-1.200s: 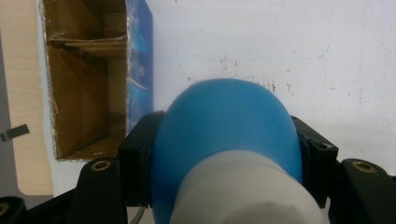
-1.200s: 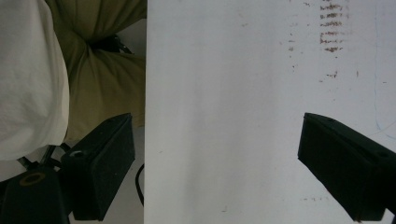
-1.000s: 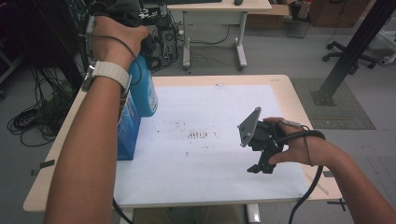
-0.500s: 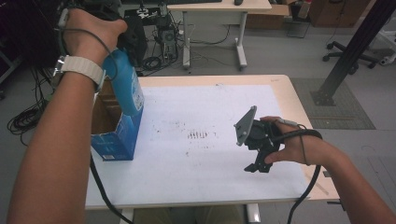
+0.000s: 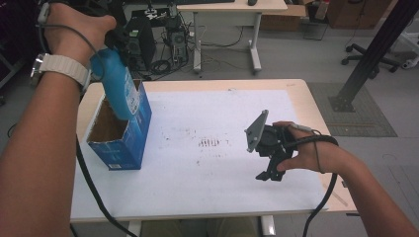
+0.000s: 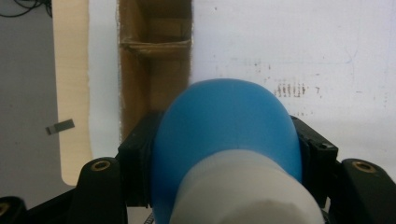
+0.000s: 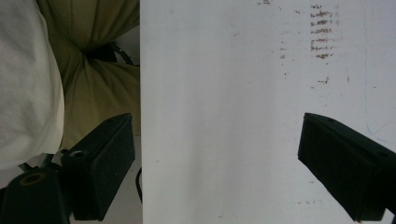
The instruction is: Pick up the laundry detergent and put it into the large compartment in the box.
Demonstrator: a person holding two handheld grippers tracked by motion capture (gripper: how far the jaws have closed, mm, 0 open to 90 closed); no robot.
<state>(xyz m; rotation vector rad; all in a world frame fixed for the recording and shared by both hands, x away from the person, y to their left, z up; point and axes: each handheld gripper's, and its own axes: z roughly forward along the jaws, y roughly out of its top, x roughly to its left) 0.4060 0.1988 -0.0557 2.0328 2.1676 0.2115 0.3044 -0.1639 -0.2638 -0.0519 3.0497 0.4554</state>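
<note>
Lifting clear of the box [image 5: 121, 143], the blue bottle [image 5: 116, 91] has risen.

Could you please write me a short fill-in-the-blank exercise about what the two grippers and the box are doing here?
1. The left gripper has its jaws shut on a blue ____.
2. The bottle hangs over a blue cardboard ____ with its top open.
3. The jaws of the right gripper stand ____, with nothing between them.
4. The box stands near the table's ____ edge in the high view.

Missing words: bottle; box; open; left
</note>
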